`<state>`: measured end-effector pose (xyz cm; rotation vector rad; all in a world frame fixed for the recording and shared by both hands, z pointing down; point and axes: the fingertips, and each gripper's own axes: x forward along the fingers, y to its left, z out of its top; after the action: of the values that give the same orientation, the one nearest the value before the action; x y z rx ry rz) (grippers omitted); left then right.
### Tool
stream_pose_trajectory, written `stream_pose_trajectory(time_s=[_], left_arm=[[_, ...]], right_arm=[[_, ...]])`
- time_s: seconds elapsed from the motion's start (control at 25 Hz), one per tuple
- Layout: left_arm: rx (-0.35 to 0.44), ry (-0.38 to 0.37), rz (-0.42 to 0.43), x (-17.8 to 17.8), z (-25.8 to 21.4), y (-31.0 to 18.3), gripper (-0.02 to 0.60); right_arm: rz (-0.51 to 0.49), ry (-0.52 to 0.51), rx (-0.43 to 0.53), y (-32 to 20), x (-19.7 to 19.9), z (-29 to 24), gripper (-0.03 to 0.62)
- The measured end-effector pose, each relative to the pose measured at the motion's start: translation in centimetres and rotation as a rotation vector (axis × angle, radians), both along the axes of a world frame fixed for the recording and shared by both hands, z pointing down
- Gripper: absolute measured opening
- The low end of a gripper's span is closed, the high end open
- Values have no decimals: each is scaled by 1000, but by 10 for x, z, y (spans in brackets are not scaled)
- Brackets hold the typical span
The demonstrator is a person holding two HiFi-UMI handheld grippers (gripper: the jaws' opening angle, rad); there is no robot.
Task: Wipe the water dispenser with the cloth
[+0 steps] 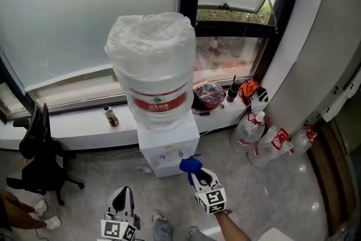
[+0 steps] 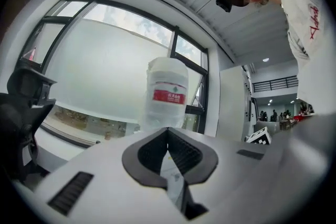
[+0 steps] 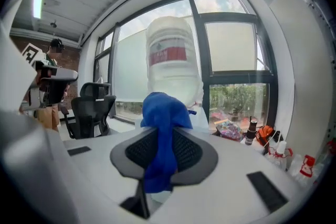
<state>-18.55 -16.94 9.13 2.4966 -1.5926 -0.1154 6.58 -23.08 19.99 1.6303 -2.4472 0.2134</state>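
Observation:
The white water dispenser (image 1: 168,149) stands on the floor against the windowsill, carrying a large bottle (image 1: 153,70) with a red label under a plastic wrap. My right gripper (image 1: 198,176) is just in front of the dispenser's lower right corner, shut on a blue cloth (image 1: 190,165). In the right gripper view the cloth (image 3: 161,128) hangs bunched between the jaws, with the bottle (image 3: 172,55) straight ahead. My left gripper (image 1: 120,200) hangs lower left, apart from the dispenser. Its jaws are shut with nothing between them, and the bottle (image 2: 167,94) stands beyond them.
A black office chair (image 1: 36,147) stands at the left. The windowsill (image 1: 79,124) holds a small bottle (image 1: 111,116), a colourful bag (image 1: 207,93) and a black flask (image 1: 232,90). Spray bottles (image 1: 265,138) cluster on the floor at the right, by a white pillar (image 1: 316,48).

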Motion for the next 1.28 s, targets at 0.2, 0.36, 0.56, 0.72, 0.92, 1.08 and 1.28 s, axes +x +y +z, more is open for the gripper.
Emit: stream_pose_trajectory(time_s=[0.2, 0.36, 0.56, 0.72, 0.92, 1.08, 1.28], left_arm=[[36, -4, 33, 28, -54, 22, 11], [67, -30, 53, 52, -72, 43, 11], [53, -33, 57, 82, -68, 92, 11], [25, -42, 67, 103, -62, 134, 11], [41, -44, 85, 102, -73, 165, 11], [44, -37, 102, 94, -71, 195, 11], [36, -19, 125, 78, -66, 243, 11]], right_arm=[[-3, -29, 73, 10, 6, -83, 89], [-20, -50, 106, 30, 12, -115, 89], [-50, -77, 100, 91, 21, -124, 89], [-73, -78, 54, 145, 26, -117, 89], [-64, -93, 31, 207, 23, -120, 89], [-59, -61, 37, 253, 9, -122, 89], [-42, -47, 39, 302, -14, -122, 87]])
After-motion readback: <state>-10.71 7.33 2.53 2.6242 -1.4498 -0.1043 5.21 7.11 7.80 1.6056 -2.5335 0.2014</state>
